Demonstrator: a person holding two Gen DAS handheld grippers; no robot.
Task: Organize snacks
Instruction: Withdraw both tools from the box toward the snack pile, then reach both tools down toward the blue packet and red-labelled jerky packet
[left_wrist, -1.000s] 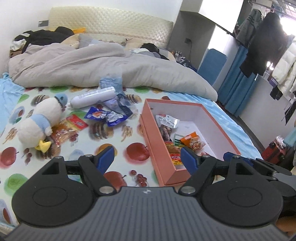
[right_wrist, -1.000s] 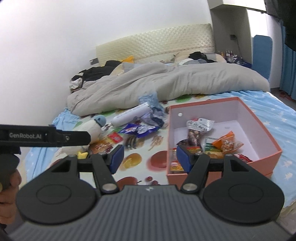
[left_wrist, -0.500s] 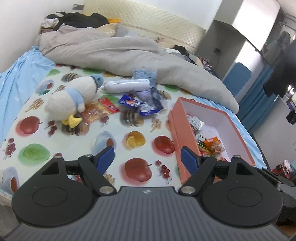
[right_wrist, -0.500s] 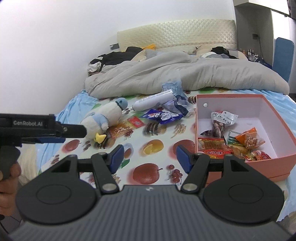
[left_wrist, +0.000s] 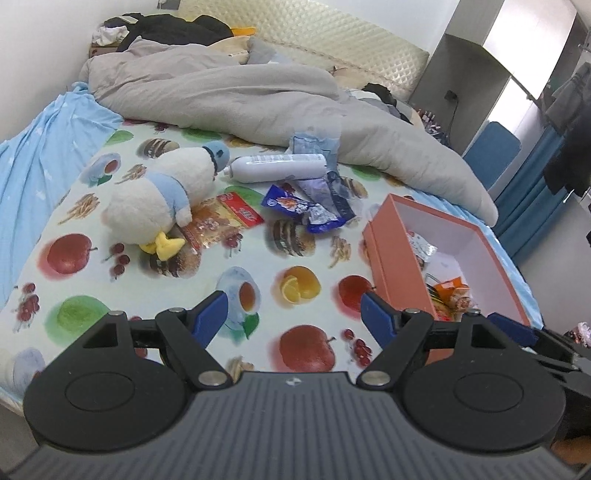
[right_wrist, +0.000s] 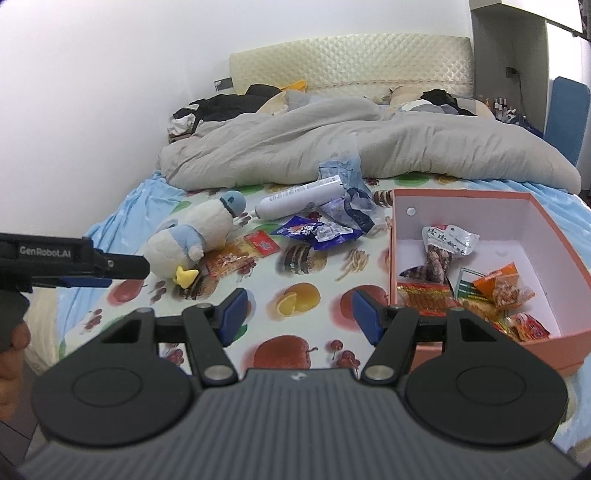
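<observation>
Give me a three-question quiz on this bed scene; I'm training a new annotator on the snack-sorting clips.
1. True or false: the left gripper holds a snack.
2. What touches the red-orange snack packet on its left: A) plush duck B) white bottle C) pink box?
3. Where does the blue wrapper lie?

Key: 1 false, both grippers are empty and open; 2 A; 3 on the fruit-print sheet, outside the box.

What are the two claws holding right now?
Nothing. The left claw and the right claw are both open and empty above the fruit-print sheet.
</observation>
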